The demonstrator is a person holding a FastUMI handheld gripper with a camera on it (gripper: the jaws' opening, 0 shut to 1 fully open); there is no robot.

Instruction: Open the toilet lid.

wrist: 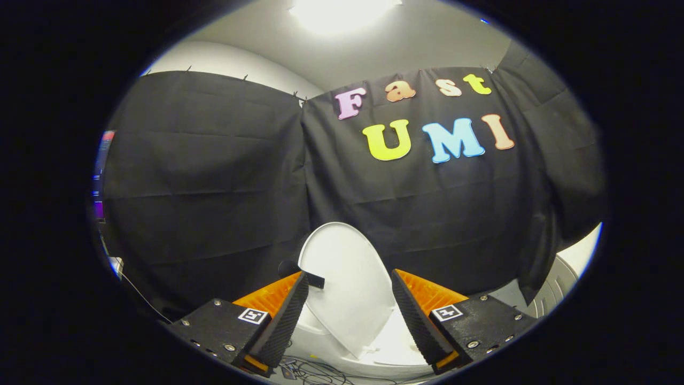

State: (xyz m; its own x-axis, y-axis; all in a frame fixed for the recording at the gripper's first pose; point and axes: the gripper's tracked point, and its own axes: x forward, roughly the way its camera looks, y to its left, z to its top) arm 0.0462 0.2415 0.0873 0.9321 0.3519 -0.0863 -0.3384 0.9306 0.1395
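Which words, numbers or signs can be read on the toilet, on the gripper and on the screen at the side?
Toilet lid: no text; it stands raised just beyond the gripper, whose fingers are apart.
Left square marker on the gripper: a black-and-white pattern, no words.
Right square marker: the same kind of pattern, no words.
Screen beside the black cloth: too blurred to read.

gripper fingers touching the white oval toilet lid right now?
Apart. In the gripper view the white oval toilet lid stands raised between and beyond the fingers; the gripper is open, with lid surface showing clear of both inner faces.
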